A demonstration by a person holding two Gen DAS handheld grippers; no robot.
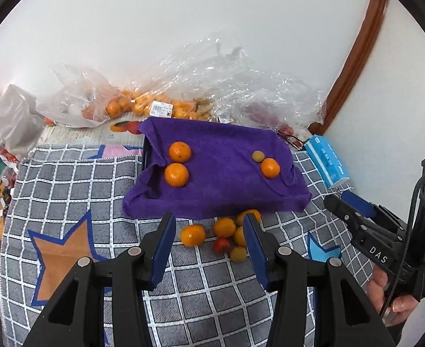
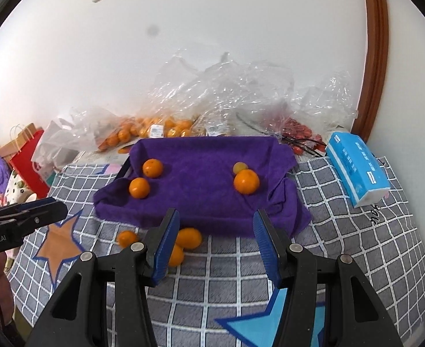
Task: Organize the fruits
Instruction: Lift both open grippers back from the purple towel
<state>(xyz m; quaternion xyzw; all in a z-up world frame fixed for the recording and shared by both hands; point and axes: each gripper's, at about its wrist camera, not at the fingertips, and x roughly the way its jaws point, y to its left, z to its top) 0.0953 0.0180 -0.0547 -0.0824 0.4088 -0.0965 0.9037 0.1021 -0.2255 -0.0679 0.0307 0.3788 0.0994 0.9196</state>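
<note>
Loose fruit: a small cluster lies on the checked cloth [image 1: 68, 190] just past the tips of my left tongs [image 1: 209, 241], at the near edge of the purple towel [image 1: 221, 156]. It holds several oranges, one at [image 1: 193, 234], plus a small red fruit [image 1: 222, 245] and a small yellowish one [image 1: 238, 254].
Which hand is nearer: my left tongs. The cluster shows partly between their blades; from my right tongs [image 2: 216, 244] it sits off to the left, partly hidden behind the left blade.
Long axis: none to speak of. Each fruit is round, so I judge the approach angle matters little, though they may roll.
Sorted fruit: on the towel, beyond both tongs, two oranges [image 1: 177, 164] sit at the left, and one orange [image 1: 270, 167] touches a small yellowish fruit [image 1: 257, 156] at the right.
My tongs: both pairs stand apart, nothing between the blades, above the cloth.
Textures: towel soft and plush, draped over a dark tray or box; the desk cloth is woven, grey with white lines and star patches.
Further out: crinkled clear bags [image 2: 226, 86] holding more fruit along the wall, and a blue tissue pack [image 2: 356, 167] to the right.
</note>
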